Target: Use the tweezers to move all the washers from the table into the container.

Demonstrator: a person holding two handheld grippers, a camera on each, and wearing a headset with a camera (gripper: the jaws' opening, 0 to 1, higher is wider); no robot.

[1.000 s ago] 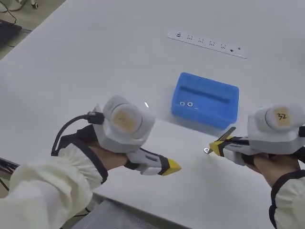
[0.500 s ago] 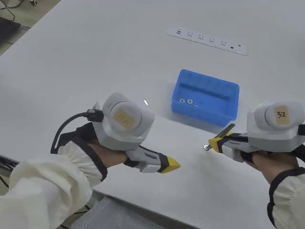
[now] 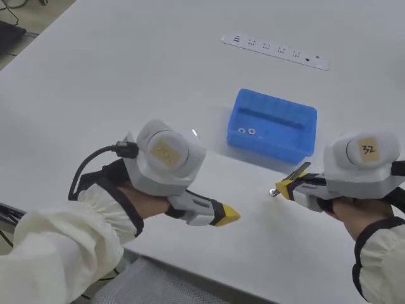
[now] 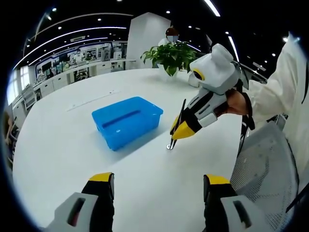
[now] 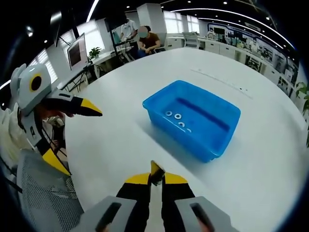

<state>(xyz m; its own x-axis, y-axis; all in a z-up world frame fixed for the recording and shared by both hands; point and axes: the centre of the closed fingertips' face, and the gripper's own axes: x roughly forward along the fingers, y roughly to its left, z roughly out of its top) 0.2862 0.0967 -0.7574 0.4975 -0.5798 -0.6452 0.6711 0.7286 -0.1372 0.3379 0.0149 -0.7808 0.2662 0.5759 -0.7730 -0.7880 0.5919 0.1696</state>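
We found the task partly done. On the floor of the blue rectangular plastic container (image 3: 276, 152) lay small silver ring-shaped metal washers (image 5: 177, 116). Two were plain in the head view, and the right gripper view suggested three, perhaps a fourth, grouped toward one end. The right gripper (image 3: 283, 188) had its jaws closed nearly together on the slim dark metal tweezers (image 3: 299, 173), which stuck out past the yellow jaw tips and angled down toward the white worktop (image 3: 126, 69). One further washer (image 4: 170, 146) sat at the tweezer points, near the container's front wall but outside it. We could not tell whether it was pinched and lifted or resting on the surface. We judged this piece to be the work in hand, and it was not yet delivered. The left gripper (image 3: 229, 216) stood well apart from the container, its jaws spread wide and holding nothing. A small bright spot (image 3: 194, 133) showed on the worktop just left of the container, and we could not say whether it was a washer or a glint of light. A long white power strip (image 3: 275, 52) lay beyond the container. The washers looked thin, flat and shiny, and very small against the tweezers. In our judgement they would be apt to slip from the points unless gripped squarely.
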